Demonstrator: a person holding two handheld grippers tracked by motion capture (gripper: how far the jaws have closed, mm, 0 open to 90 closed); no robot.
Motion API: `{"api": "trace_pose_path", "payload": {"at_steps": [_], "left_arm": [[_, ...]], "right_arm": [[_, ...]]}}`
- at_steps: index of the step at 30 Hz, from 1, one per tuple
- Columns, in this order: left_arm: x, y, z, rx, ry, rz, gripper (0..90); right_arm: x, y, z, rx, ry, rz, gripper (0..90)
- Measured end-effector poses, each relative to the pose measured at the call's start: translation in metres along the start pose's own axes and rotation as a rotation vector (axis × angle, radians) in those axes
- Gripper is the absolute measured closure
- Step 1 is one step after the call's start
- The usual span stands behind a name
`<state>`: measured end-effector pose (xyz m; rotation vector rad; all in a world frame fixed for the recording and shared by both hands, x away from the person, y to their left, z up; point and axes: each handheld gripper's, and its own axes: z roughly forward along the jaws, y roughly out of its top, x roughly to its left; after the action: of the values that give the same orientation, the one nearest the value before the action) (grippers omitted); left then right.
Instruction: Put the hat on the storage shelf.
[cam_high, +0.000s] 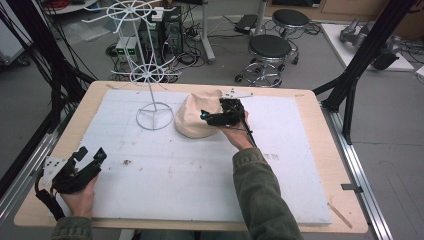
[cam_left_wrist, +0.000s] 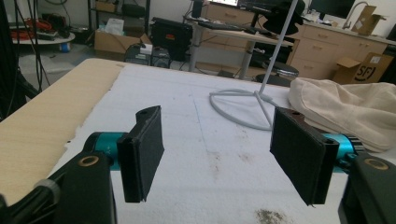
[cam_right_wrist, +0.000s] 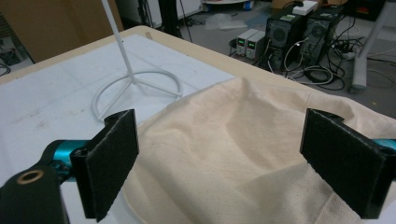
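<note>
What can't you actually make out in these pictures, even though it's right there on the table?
- Cream cloth item: the right gripper covers its right side in the high view; its far edge is cut off in the left gripper view, so what it is stays unclear.
- White wire rack: its top is cut off in both gripper views.
- Dark speck on the white foam board: too small to identify.

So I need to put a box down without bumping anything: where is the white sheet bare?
The near middle of the white sheet, between the left gripper and the sleeve, is bare. So is the right side, beyond the right gripper. It is crowded at the far middle, where the cloth hat lies beside the wire stand.
</note>
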<state>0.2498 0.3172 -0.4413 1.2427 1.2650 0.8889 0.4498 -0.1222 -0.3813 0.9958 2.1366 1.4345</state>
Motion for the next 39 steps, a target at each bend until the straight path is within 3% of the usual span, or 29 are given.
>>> {"api": "trace_pose_path", "payload": {"at_steps": [8, 11, 15, 17, 18, 21, 22, 26, 39], "left_arm": [[-0.001, 0.0, 0.001, -0.001, -0.003, -0.002, 34.6], [-0.001, 0.0, 0.001, 0.002, -0.006, 0.0, 34.6], [-0.001, 0.0, 0.001, 0.0, -0.007, -0.003, 34.6], [-0.001, 0.0, 0.002, -0.003, -0.006, -0.007, 34.6], [0.0, 0.0, 0.002, 0.0, -0.007, -0.012, 34.6], [0.0, 0.0, 0.002, -0.002, -0.007, -0.014, 34.6], [0.0, -0.001, 0.003, -0.002, -0.008, -0.015, 34.6], [0.001, -0.001, 0.003, -0.002, -0.009, -0.016, 34.7], [0.0, -0.001, 0.003, 0.002, -0.012, -0.017, 34.6]], "right_arm": [[-0.005, -0.003, 0.004, 0.005, 0.012, 0.024, 10.7], [-0.002, 0.005, 0.014, 0.077, 0.032, -0.009, 10.7], [0.003, 0.005, 0.023, 0.078, 0.054, -0.02, 10.7], [0.003, -0.001, 0.03, 0.12, 0.052, -0.042, 10.7], [0.002, -0.006, 0.036, 0.163, 0.073, -0.065, 10.7], [0.002, -0.012, 0.042, 0.201, 0.096, -0.08, 10.7], [0.002, -0.017, 0.047, 0.239, 0.109, -0.101, 10.7], [0.003, -0.026, 0.056, 0.306, 0.111, -0.138, 10.7], [0.005, -0.031, 0.059, 0.333, 0.167, -0.177, 12.6]]}}
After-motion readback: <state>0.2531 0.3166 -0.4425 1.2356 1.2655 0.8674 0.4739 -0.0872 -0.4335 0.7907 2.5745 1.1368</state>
